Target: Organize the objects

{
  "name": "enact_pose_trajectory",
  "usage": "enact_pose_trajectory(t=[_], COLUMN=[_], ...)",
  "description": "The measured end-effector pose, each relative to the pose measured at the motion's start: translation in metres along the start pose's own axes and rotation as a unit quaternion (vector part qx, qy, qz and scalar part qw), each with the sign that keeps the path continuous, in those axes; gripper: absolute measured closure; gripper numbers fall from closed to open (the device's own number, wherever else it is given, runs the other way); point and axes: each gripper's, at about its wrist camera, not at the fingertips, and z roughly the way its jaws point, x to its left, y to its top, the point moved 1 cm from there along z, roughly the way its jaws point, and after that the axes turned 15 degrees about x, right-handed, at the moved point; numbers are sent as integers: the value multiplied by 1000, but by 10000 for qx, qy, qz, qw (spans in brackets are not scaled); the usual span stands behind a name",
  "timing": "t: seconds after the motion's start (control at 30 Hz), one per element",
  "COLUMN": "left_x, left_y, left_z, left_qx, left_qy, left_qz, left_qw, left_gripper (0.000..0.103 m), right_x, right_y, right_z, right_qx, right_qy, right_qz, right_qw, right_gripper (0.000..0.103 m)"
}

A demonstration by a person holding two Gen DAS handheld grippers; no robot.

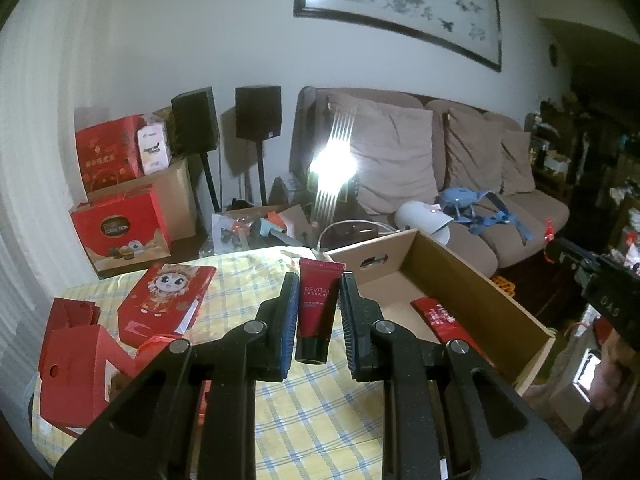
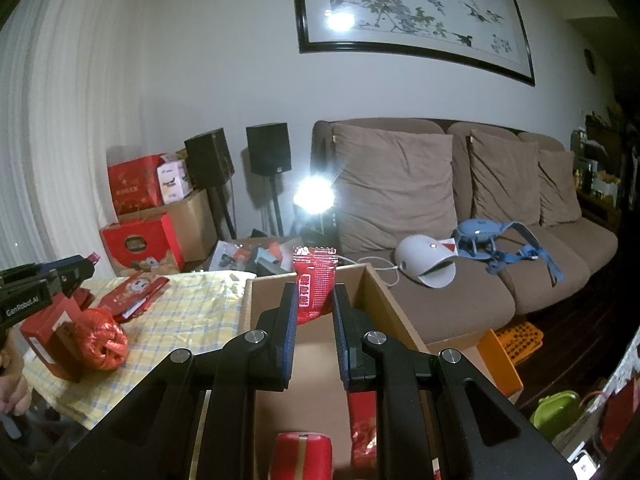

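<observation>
Your left tool [image 1: 319,286] pinches a red tube [image 1: 317,308], cap down, above the checked counter [image 1: 304,412] just left of the cardboard box [image 1: 472,280]. Your right tool [image 2: 313,294] clamps a red sachet [image 2: 313,286] upright over the box's open inside, where a red packet [image 2: 362,424] and a red tin [image 2: 300,454] lie. A red ribbon ball [image 2: 100,338] sits on the counter.

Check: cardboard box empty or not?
Not empty. The cardboard box already holds a red packet and a red item on its floor.
</observation>
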Motion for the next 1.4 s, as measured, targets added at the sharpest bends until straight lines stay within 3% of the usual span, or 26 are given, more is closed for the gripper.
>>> enact_pose_trajectory(t=[1.4], left_x=[-40], left_y=[23], left_z=[-1], left_qx=[-185], left_qy=[-246], left_qz=[234], left_qw=[9993], left_gripper=[84], right_x=[-12], right_y=[3], right_z=[-6], right_qx=[-65], right_qy=[-105], right_qz=[184], right_qw=[9998], right_gripper=[87])
